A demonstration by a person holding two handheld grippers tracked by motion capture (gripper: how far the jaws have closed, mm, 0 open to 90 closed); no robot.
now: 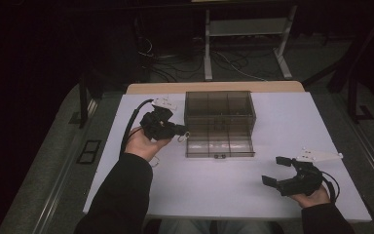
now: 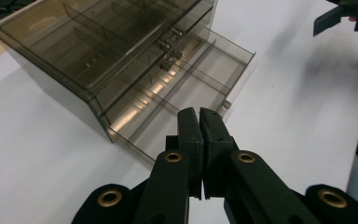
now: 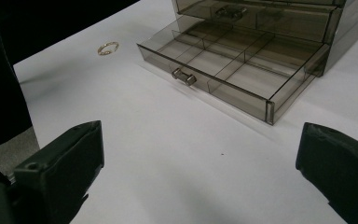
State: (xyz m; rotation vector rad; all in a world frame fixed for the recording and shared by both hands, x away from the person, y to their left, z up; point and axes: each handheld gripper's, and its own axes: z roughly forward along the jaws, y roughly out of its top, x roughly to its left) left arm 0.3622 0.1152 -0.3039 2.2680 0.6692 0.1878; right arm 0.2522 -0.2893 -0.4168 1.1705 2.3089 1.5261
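Note:
A smoky clear drawer box (image 1: 219,109) stands mid-table, its bottom drawer (image 1: 219,146) pulled out toward me. The drawer (image 3: 242,70) has divided compartments with nothing showing in them, and a small knob (image 3: 184,77) on its front. My left gripper (image 1: 183,130) is held just left of the box, pointing at it. Its jaws (image 2: 199,116) are shut with nothing visible between them, above the drawer's (image 2: 177,102) near corner. A small gold ring (image 3: 107,47) lies on the table left of the drawer. My right gripper (image 1: 274,170) rests open at the front right, aimed toward the drawer.
The white tabletop (image 1: 282,126) ends in a wooden strip (image 1: 214,87) at the back. Beyond it, on the floor, are a metal frame (image 1: 246,44) and loose cables (image 1: 175,63). My left sleeve (image 1: 121,195) crosses the table's front left.

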